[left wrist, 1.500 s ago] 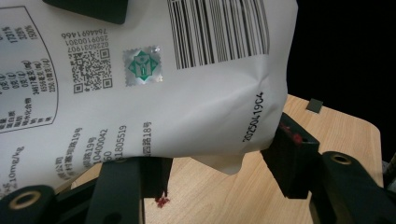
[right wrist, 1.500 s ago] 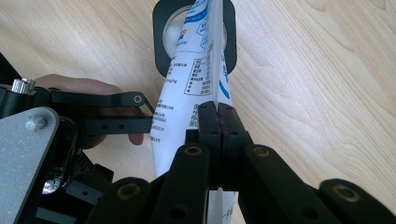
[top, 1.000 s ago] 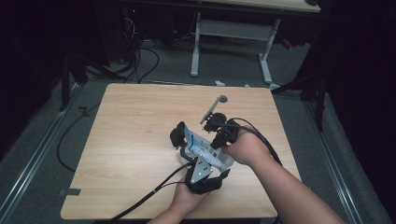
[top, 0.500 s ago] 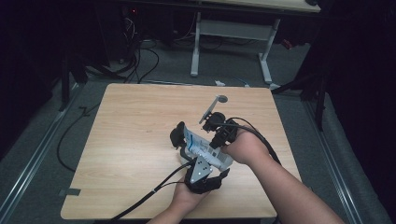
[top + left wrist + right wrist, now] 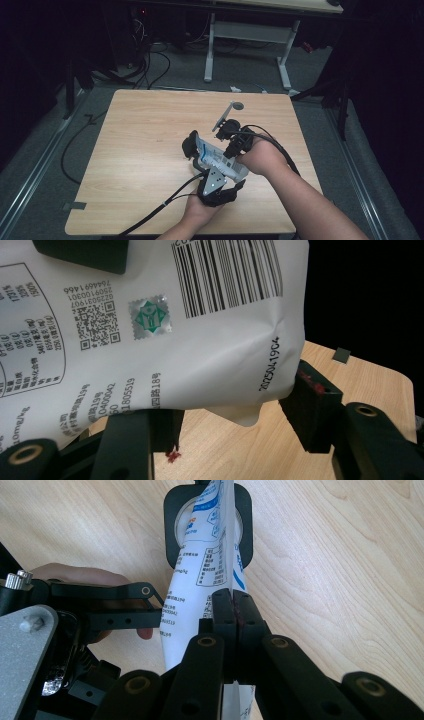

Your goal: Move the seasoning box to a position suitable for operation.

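two grippers: both meet on one white pouch (image 5: 219,159) above the table (image 5: 140,145), near its front right part
hidden: pouch front faces away in the high view; its print is too small there; its top is cut off in the left gripper view
left gripper (image 5: 225,410): comes from the near edge, jaws part open, pouch's lower edge between them, pads at its sides
right gripper (image 5: 233,605): comes from the right, jaws pinched tight on the pouch's thin edge
black block (image 5: 172,510): behind the pouch, partly covered
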The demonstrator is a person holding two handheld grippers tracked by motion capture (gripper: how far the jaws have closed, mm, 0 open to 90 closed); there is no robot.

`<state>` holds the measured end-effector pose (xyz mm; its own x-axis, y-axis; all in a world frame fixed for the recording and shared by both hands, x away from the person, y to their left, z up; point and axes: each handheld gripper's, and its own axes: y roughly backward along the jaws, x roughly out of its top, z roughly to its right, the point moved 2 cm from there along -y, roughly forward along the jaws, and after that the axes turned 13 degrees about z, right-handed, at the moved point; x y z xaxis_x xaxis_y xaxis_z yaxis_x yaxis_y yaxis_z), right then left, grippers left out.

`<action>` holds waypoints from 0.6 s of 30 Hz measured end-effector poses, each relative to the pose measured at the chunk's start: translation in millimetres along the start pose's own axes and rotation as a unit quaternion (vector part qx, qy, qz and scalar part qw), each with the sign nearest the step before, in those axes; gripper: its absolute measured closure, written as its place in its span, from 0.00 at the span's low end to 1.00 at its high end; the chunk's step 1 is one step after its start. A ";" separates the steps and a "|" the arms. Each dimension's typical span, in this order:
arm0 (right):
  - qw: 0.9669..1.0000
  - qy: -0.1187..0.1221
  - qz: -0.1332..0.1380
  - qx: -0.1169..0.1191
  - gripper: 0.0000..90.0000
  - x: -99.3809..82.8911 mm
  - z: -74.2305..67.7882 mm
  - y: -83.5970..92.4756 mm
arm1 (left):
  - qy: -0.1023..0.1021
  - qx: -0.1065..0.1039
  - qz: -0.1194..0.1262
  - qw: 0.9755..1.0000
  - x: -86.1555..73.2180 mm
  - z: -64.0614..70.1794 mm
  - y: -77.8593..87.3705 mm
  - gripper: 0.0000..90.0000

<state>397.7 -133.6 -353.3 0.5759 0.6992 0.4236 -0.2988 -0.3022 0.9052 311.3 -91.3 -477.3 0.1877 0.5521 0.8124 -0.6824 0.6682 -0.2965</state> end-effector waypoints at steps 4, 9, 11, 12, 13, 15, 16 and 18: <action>1.000 0.003 0.004 0.000 1.00 0.6 1.0 -0.3 | 0.000 0.001 0.000 1.000 0.5 -0.9 -0.6 0.52; 1.000 0.004 0.003 -0.001 1.00 1.2 1.2 -0.7 | -0.001 0.002 0.000 1.000 0.6 -1.6 -0.8 0.52; 1.000 0.003 0.002 0.000 1.00 1.4 1.5 -1.3 | -0.001 0.003 -0.001 1.000 0.3 -1.9 -1.0 0.52; 1.000 0.004 0.002 0.000 1.00 1.4 1.6 -1.5 | 0.000 0.003 -0.001 1.000 0.4 -1.9 -1.1 0.52; 1.000 0.004 0.002 -0.001 1.00 1.4 1.7 -1.6 | 0.000 0.003 -0.001 1.000 0.5 -2.0 -1.2 0.52; 1.000 0.004 0.002 -0.001 1.00 1.5 1.7 -1.3 | 0.001 0.002 0.000 1.000 0.5 -1.9 -1.5 0.52; 1.000 0.004 0.002 -0.001 1.00 1.5 1.7 -1.3 | 0.001 0.002 0.000 1.000 0.5 -1.9 -1.5 0.52; 1.000 0.003 0.001 -0.002 1.00 1.4 1.7 -0.9 | 0.004 0.003 0.001 1.000 0.6 -1.2 -2.2 0.52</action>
<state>400.1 -133.5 -353.5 0.5706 0.7021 0.4260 -0.3029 -0.3022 0.9038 313.7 -91.8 -476.8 0.1916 0.5568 0.8082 -0.6863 0.6647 -0.2952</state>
